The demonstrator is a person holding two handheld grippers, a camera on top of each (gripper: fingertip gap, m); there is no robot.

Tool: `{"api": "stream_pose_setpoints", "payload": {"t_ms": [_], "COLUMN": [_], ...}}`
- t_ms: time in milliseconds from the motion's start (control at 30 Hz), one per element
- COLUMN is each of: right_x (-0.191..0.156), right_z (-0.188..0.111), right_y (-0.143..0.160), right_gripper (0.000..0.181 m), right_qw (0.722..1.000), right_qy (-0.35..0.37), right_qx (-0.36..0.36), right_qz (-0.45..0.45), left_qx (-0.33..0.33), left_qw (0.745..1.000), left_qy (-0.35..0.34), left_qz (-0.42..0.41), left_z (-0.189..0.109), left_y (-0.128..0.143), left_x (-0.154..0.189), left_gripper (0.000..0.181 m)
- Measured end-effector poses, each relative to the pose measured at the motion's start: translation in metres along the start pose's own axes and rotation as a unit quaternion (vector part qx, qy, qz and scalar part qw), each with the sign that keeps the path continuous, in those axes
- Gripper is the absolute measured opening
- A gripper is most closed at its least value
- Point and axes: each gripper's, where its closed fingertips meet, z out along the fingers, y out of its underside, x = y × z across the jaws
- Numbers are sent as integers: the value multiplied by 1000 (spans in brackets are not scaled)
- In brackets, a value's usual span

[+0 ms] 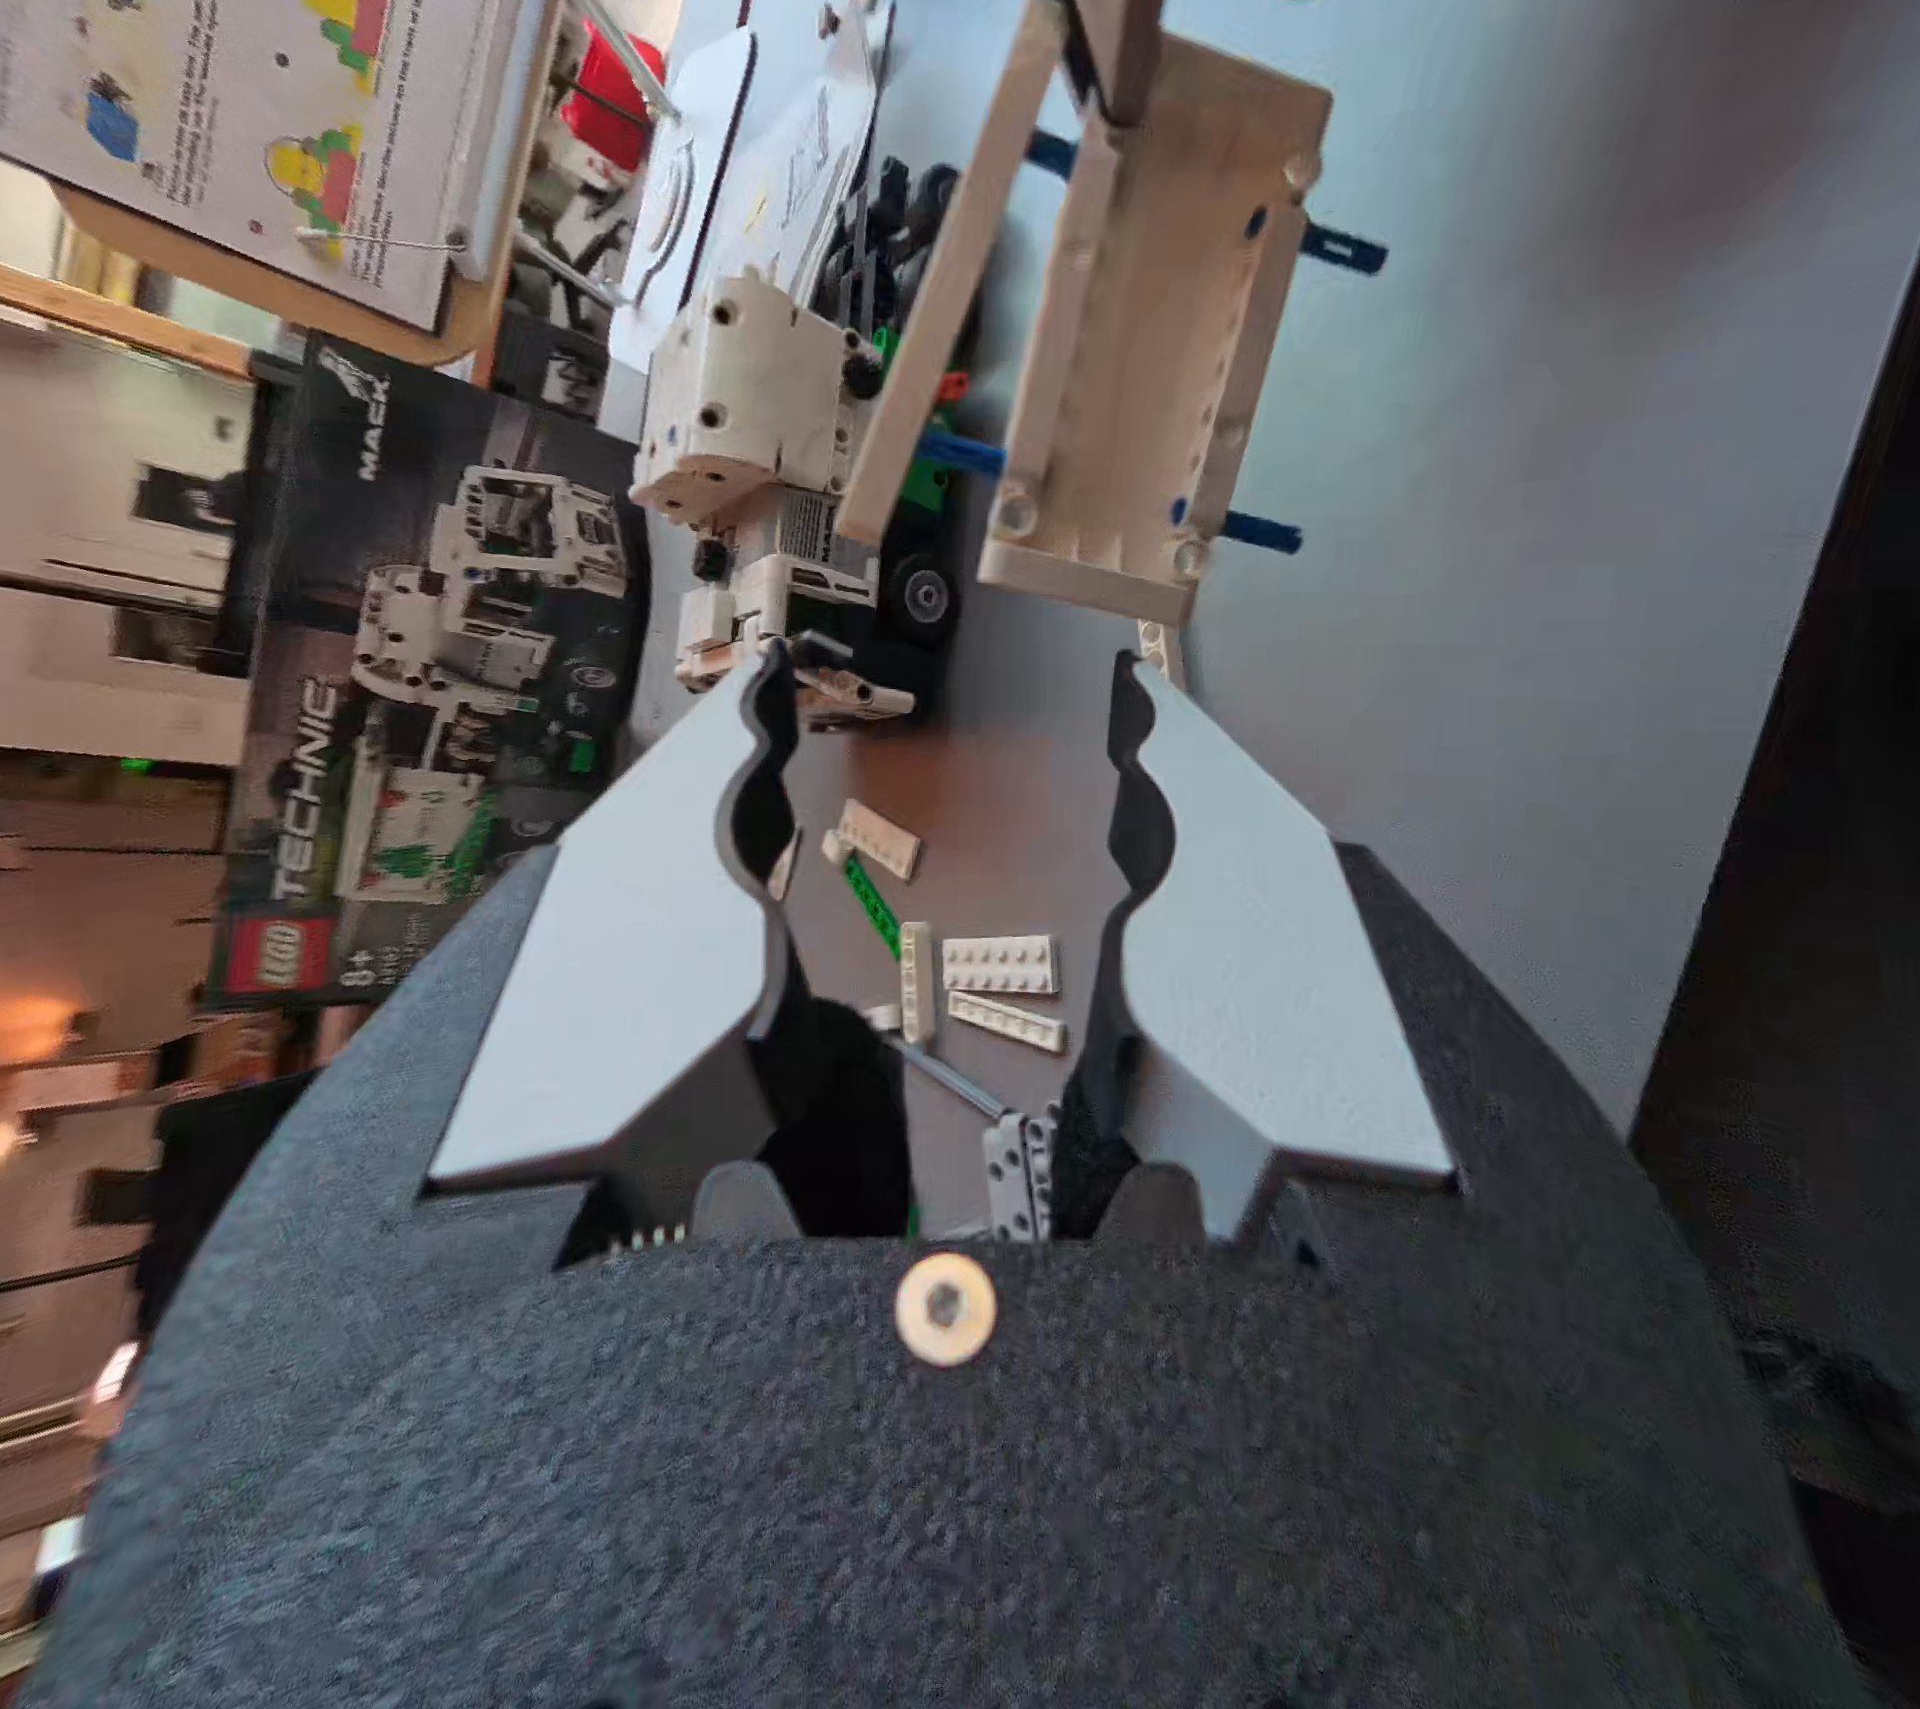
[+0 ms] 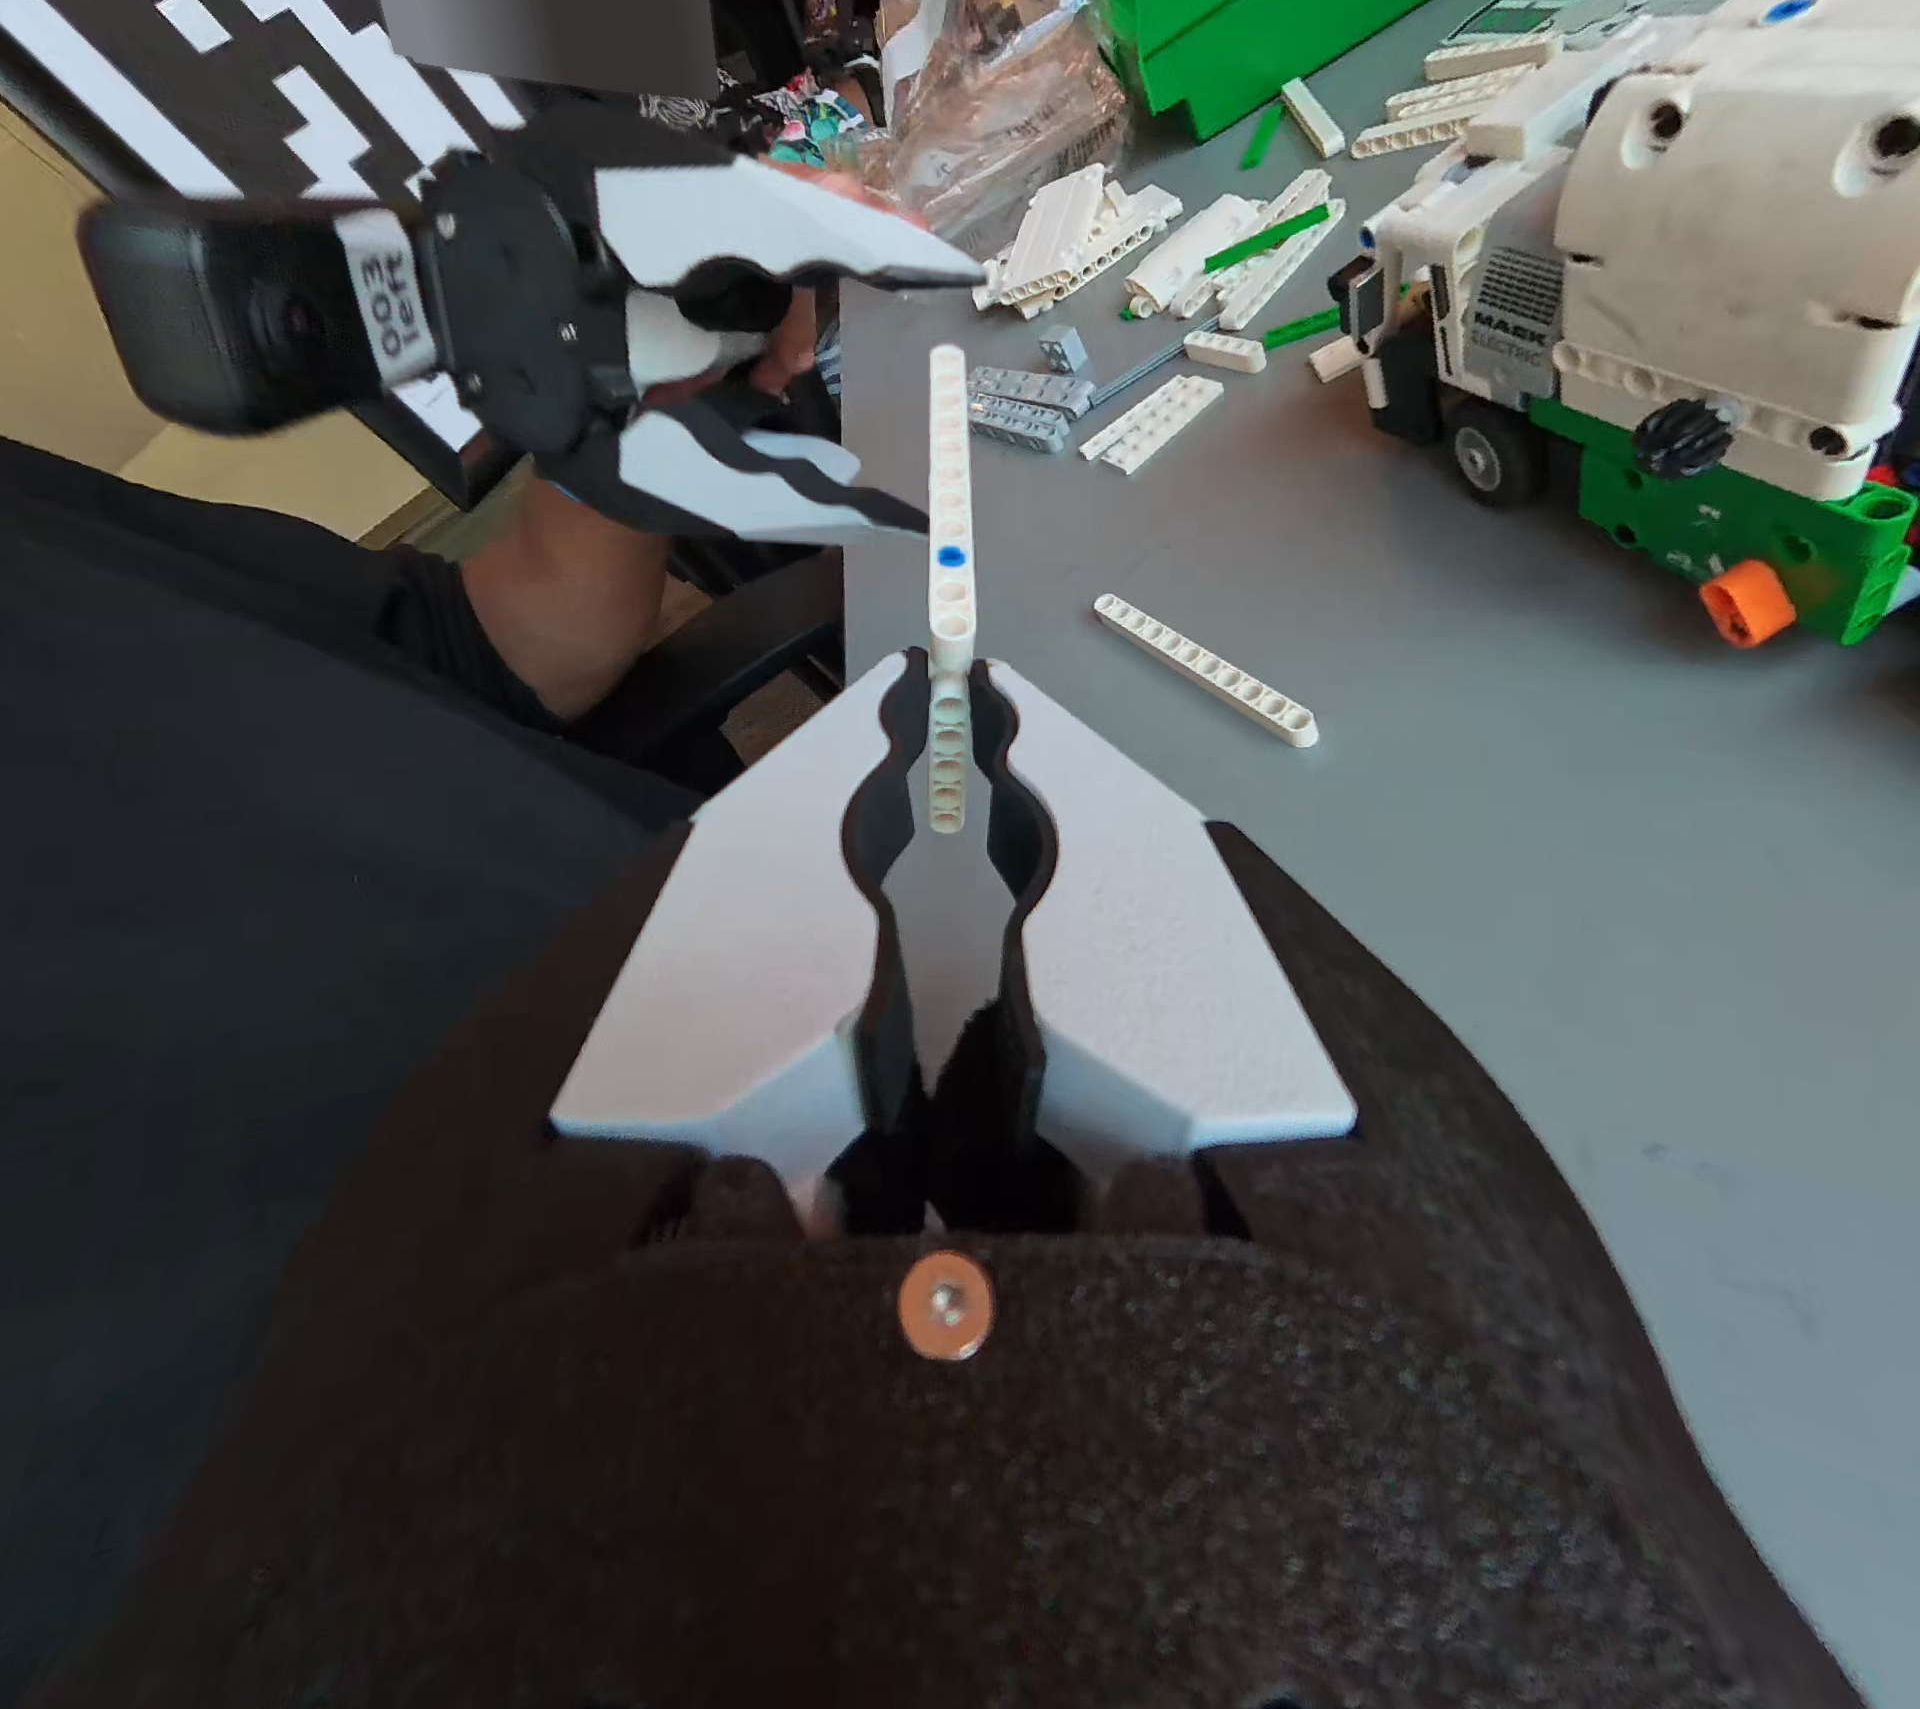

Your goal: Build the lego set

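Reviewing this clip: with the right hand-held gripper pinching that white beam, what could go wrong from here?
1. The right hand-held gripper grips the long white beam only near its lower end, so it could pivot or slip.
2. The open left hand-held gripper sits close beside the beam and might knock it askew.
3. If dropped, the beam could be confused with the similar loose beam on the table.

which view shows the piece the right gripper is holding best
The left wrist view. There the white panel assembly shows broadside, blue pins sticking out of one side, pinched by the right gripper from above. The right wrist view sees it only edge-on, as a thin white beam with a blue pin, rising from that gripper.
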Motion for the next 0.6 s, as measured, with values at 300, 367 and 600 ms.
{"api": "stream_pose_setpoints", "payload": {"t_ms": [300, 367, 600], "right_x": [-4, -8, -12], "right_z": [-4, -3, 0], "right_y": [-6, -6, -3], "right_gripper": [7, 7, 7], "right_qw": [994, 994, 995], "right_qy": [79, 75, 69], "right_qx": [-20, -20, -25], "right_qz": [-76, -72, -68], "left_qx": [-23, -7, 2], "left_qw": [999, 999, 999], "left_qy": [-40, -45, -42], "left_qz": [27, 7, 18], "left_z": [3, -1, 6], "left_y": [-12, -19, -25], "left_x": [2, -3, 6], "left_gripper": [54, 58, 54]}}
